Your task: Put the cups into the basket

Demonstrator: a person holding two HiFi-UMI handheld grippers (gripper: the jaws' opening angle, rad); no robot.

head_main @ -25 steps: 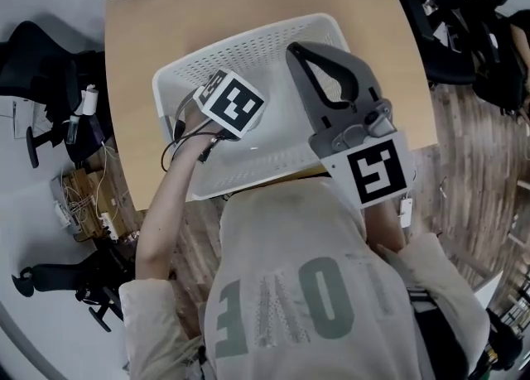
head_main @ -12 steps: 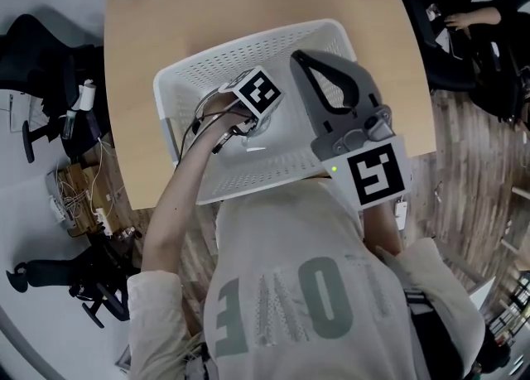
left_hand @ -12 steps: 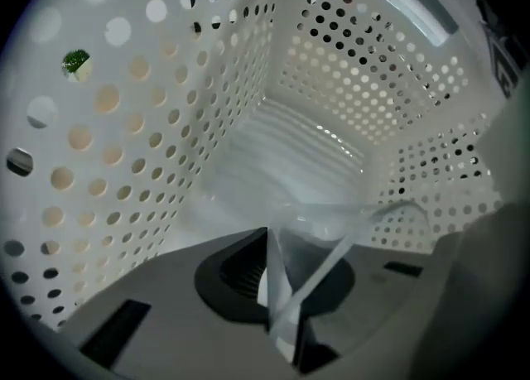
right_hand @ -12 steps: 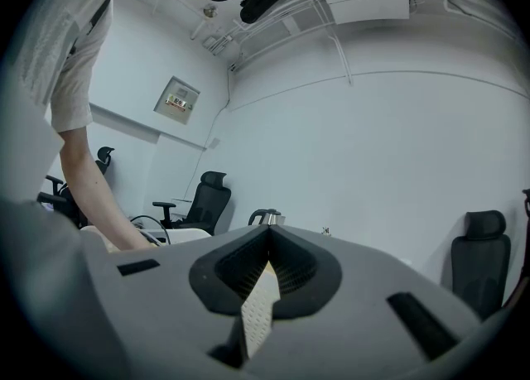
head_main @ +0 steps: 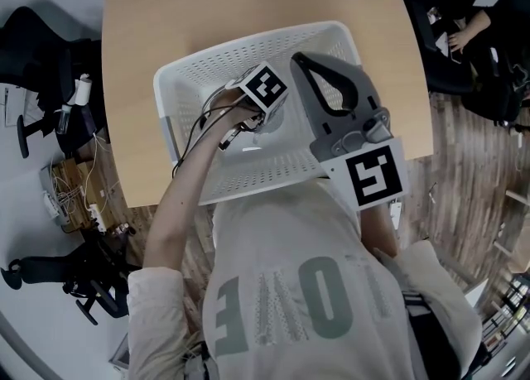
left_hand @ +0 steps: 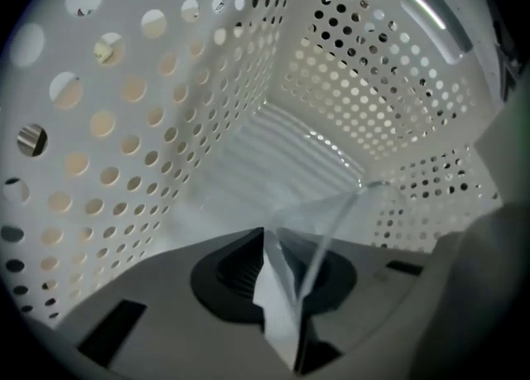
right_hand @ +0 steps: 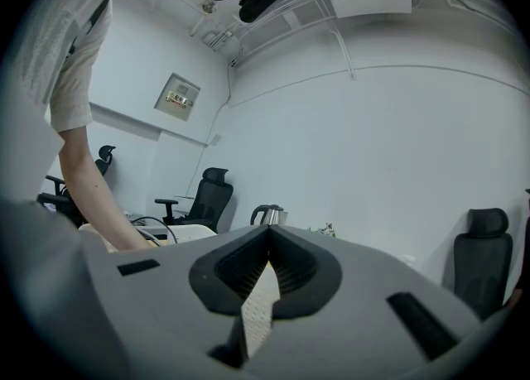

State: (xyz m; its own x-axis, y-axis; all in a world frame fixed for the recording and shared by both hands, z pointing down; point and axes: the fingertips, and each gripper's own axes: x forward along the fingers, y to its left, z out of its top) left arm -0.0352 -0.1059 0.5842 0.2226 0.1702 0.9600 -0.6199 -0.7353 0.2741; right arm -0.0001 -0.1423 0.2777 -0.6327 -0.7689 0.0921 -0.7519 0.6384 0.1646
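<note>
Since a second ago my left gripper [left_hand: 277, 283] has pushed deeper into the white basket [head_main: 178, 88], toward its middle. Its fingers are easing apart, with the thin wall of the clear cup [left_hand: 331, 229] between them and the pads touching it. The cup is inside the basket, tilted, its long axis running away from my fingers toward the far corner. I cannot tell which end is the mouth. My right gripper [right_hand: 261, 287] hangs over the basket's right side, fingers pressed together on nothing. The basket stands on the desk [head_main: 141, 39].
</note>
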